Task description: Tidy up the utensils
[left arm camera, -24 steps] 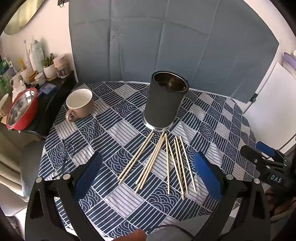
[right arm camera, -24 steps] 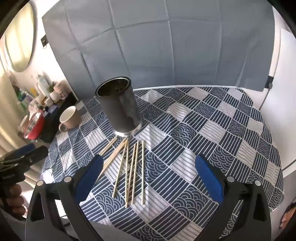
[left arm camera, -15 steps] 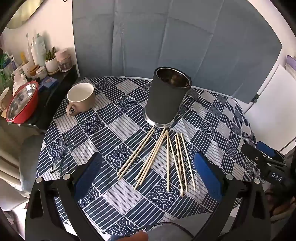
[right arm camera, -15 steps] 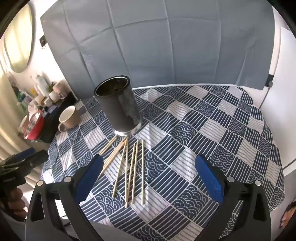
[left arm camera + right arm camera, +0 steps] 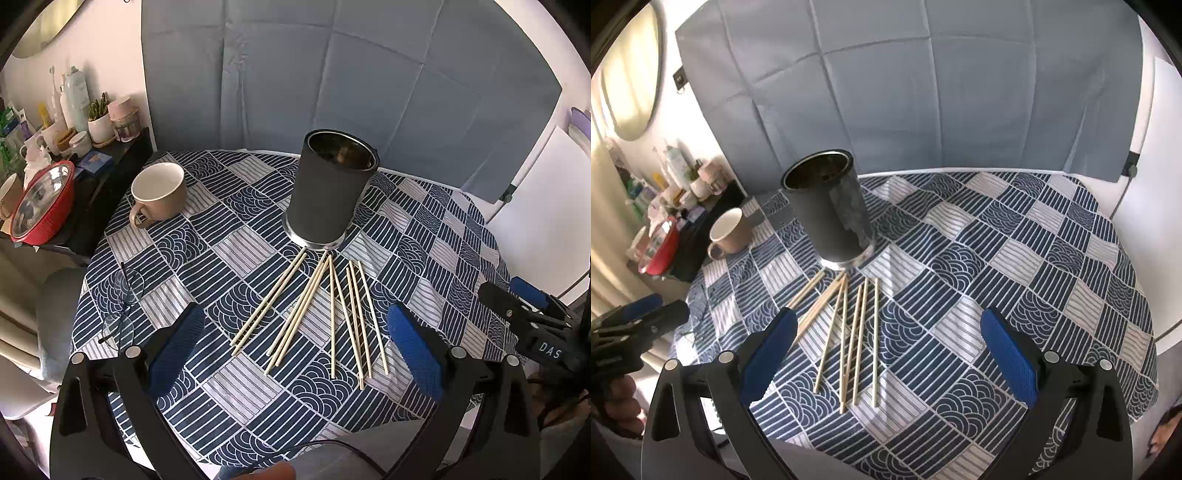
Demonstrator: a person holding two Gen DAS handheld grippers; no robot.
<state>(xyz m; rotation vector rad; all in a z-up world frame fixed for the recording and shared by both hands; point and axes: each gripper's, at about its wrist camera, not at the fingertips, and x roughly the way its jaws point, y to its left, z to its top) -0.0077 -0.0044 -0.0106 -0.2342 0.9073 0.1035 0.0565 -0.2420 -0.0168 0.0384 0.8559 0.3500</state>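
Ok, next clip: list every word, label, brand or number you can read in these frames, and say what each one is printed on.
"DAS": white letters on the black body of the right gripper, seen at the right edge of the left wrist view.
Labels on the bottles and boxes on the cluttered side shelf: too small and blurred to read.
Nothing else carries text.

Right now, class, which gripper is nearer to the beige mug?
Left. The left gripper hovers open over the sticks, on the beige mug's side; the right gripper hovers farther over, beyond the sticks.
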